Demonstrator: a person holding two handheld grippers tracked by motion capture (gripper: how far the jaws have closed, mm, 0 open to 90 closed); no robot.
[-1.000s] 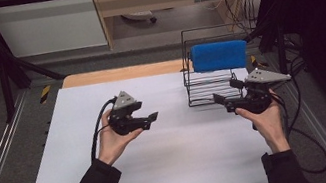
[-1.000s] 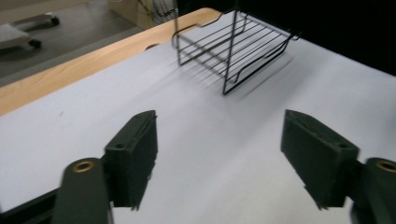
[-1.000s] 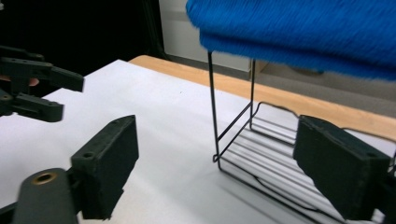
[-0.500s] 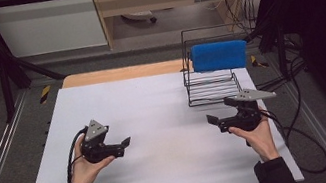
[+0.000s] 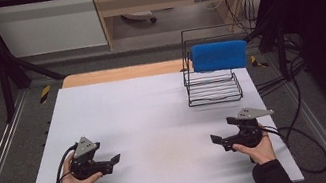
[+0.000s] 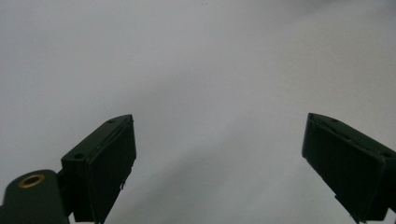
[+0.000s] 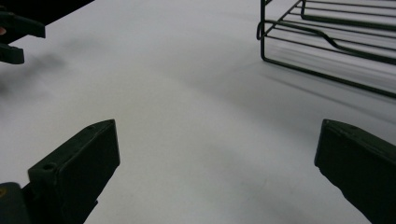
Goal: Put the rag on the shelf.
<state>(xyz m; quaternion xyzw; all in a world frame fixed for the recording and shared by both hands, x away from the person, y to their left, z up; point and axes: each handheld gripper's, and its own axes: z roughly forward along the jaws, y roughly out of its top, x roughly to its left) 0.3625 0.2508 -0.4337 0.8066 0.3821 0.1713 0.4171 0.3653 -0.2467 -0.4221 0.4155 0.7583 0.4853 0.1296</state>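
Sponge [image 5: 219, 55], blue, long axis left-right on the wire rack [image 5: 214, 90], lies far beyond the nearer right gripper [image 5: 222, 141]; both grippers' jaws, left gripper [image 5: 111, 163] included, spread empty.

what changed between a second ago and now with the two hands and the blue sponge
Both hands drew back from the wire rack toward the near table edge and sank low over the white table; the left tool also slid out to the left, the right tool came straight back. Both tools' jaws have just been opening, with nothing between them. The blue sponge stayed on the rack, which did not move.
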